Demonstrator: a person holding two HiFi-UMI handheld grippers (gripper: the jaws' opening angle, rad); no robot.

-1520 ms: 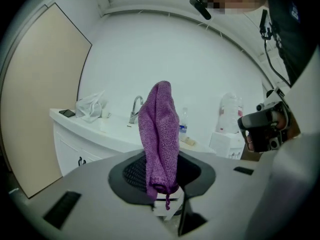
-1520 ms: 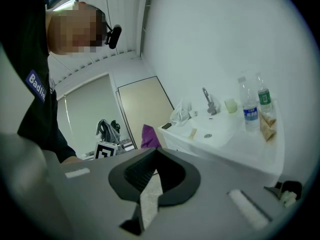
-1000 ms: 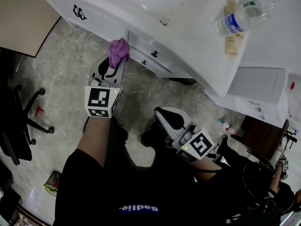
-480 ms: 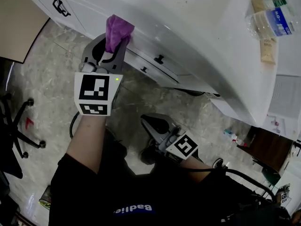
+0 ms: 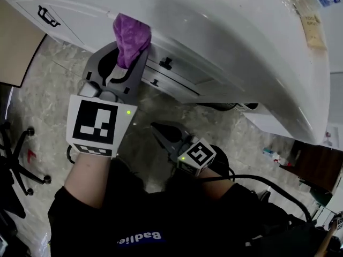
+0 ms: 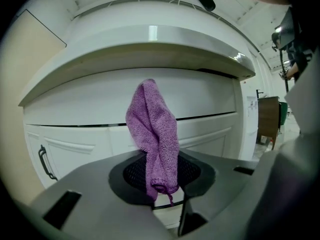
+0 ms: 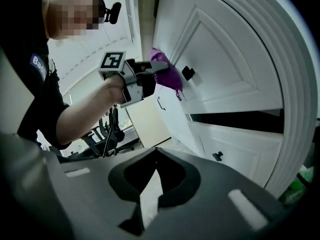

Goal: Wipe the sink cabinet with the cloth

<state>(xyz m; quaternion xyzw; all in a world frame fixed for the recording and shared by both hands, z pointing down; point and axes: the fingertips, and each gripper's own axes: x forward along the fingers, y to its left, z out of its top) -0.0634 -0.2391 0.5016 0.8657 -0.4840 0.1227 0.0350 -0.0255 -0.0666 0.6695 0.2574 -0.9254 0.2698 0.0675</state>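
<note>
The purple cloth (image 6: 155, 134) stands up out of the left claw (image 6: 159, 186), which pinches only its lower end. Its free top seems to touch the white cabinet front (image 6: 90, 101) straight ahead of the tips. With so short a bite, a hard drag could pull the cloth free or let bare tips scrape the paint. The drawer knob (image 5: 166, 63) to this claw's right might snag it. The right claw (image 5: 161, 131), pressed together on nothing, hangs low, well apart.
</note>
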